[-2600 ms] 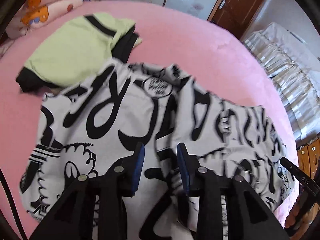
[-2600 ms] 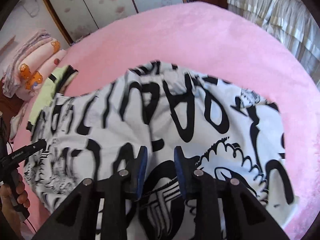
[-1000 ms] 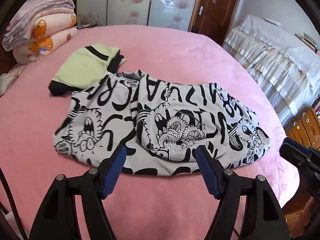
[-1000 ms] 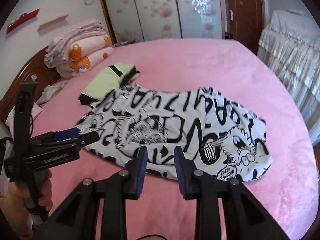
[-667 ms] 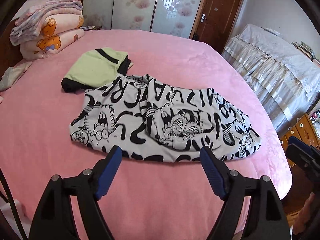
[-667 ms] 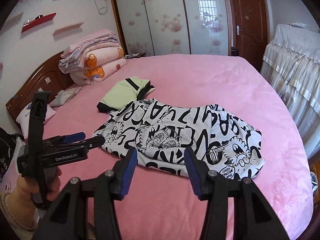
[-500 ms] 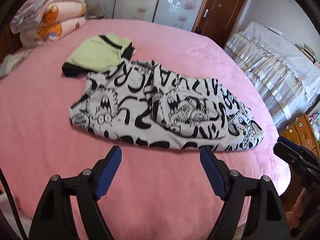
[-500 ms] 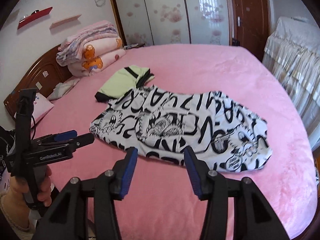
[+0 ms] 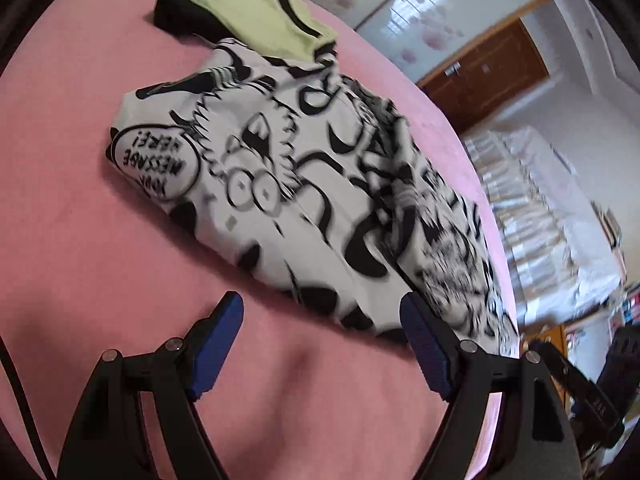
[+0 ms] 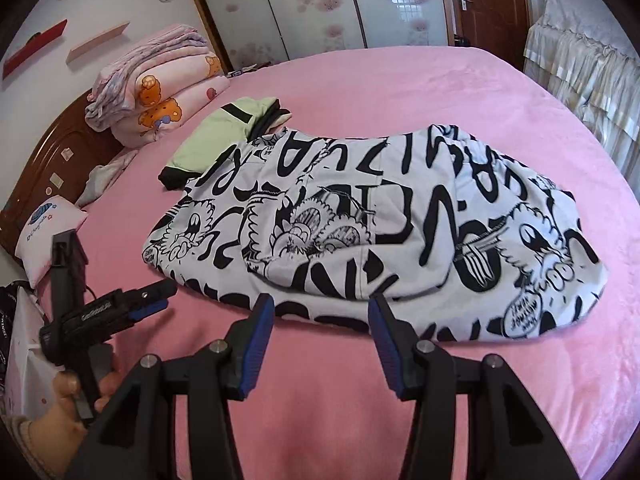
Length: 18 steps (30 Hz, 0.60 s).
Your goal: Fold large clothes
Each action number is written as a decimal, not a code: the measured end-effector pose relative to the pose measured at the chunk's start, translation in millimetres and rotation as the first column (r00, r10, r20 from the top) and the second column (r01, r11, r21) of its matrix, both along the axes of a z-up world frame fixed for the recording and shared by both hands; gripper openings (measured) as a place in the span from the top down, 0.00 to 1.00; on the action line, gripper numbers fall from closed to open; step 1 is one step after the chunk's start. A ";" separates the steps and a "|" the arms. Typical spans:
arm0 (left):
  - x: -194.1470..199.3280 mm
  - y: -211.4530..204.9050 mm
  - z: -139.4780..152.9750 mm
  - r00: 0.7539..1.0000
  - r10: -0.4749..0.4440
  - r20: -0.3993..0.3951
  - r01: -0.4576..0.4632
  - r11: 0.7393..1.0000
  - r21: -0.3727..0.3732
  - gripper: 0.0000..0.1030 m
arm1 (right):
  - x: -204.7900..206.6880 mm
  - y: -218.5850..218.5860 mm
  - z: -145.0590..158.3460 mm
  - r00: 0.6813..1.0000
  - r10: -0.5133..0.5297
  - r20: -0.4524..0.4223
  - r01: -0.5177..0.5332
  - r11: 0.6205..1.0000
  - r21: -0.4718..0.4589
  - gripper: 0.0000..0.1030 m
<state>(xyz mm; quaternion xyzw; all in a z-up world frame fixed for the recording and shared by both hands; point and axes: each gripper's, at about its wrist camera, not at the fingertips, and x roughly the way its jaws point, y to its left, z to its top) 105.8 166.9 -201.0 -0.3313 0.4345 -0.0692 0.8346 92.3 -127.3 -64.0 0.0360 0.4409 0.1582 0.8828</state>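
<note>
A large white garment with black cartoon print (image 10: 400,220) lies folded in a wide band across the pink bed (image 10: 440,80). My right gripper (image 10: 320,300) hovers open just in front of its near hem, nothing between the blue pads. In the left wrist view the garment (image 9: 300,184) runs diagonally, blurred by motion. My left gripper (image 9: 320,304) stands wide open at the near edge, its pads not pressing the cloth. From the right wrist view the left gripper (image 10: 154,298) is held by a hand (image 10: 68,396) beside the garment's left end.
A folded green and black garment (image 10: 216,132) lies against the printed one's far left corner. Stacked quilts (image 10: 160,84), a small pillow (image 10: 44,232) and a wooden headboard (image 10: 52,160) are at the left. A draped piece of furniture (image 10: 580,60) stands right of the bed.
Both grippers have come down and closer to the garment's near edge. The left view has rolled and swung toward the garment's left end. The right jaws stand wider than a second ago.
</note>
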 end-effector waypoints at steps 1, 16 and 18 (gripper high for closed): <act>6.5 5.5 -5.4 1.000 0.018 0.003 -0.018 1.000 -0.007 0.23 | 4.7 1.5 -1.3 1.000 0.001 0.004 -0.001 1.000 -0.003 0.52; 82.6 35.6 -28.2 0.986 0.167 0.017 -0.167 0.986 -0.013 0.65 | 106.9 41.4 -48.8 0.998 -0.034 0.048 0.039 0.994 -0.106 0.79; 82.3 33.7 -21.8 0.985 0.169 0.041 -0.170 0.985 0.020 0.83 | 116.1 50.0 -57.5 0.998 -0.030 0.060 0.037 0.991 -0.128 0.80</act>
